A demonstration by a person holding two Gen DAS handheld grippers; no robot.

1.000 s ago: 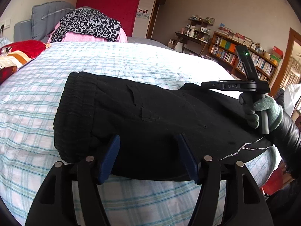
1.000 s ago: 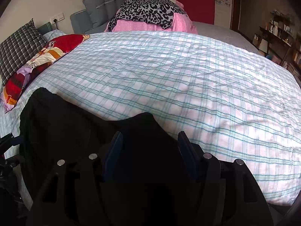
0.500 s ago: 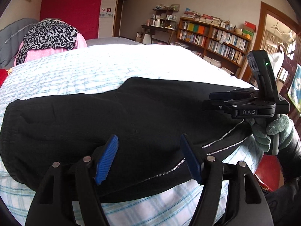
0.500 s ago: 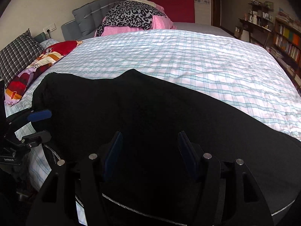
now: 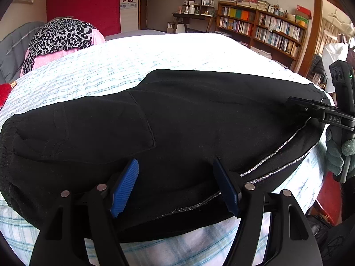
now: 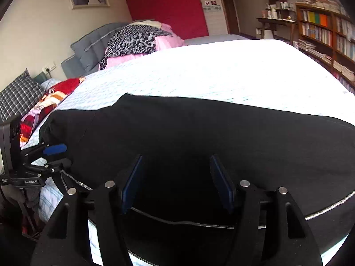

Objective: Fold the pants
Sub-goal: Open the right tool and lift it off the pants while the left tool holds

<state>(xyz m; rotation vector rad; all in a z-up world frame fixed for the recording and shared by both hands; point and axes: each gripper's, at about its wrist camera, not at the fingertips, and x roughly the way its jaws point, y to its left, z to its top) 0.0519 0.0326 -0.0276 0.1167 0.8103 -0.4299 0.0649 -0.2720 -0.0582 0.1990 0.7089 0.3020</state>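
Black pants (image 5: 188, 119) lie lengthwise along the bed's (image 5: 155, 53) near edge; left gripper (image 5: 175, 184), jaws just widened, and right gripper (image 6: 176, 181) both gape, unclamped, over the near hem.

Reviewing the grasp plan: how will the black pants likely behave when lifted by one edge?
The black pants would likely hang floppy: they drape flat on the checked bedspread with soft creases. The gathered waistband looks thicker, so that end may sag more. The knit fabric seems unlikely to slip from the ribbed blue pads.
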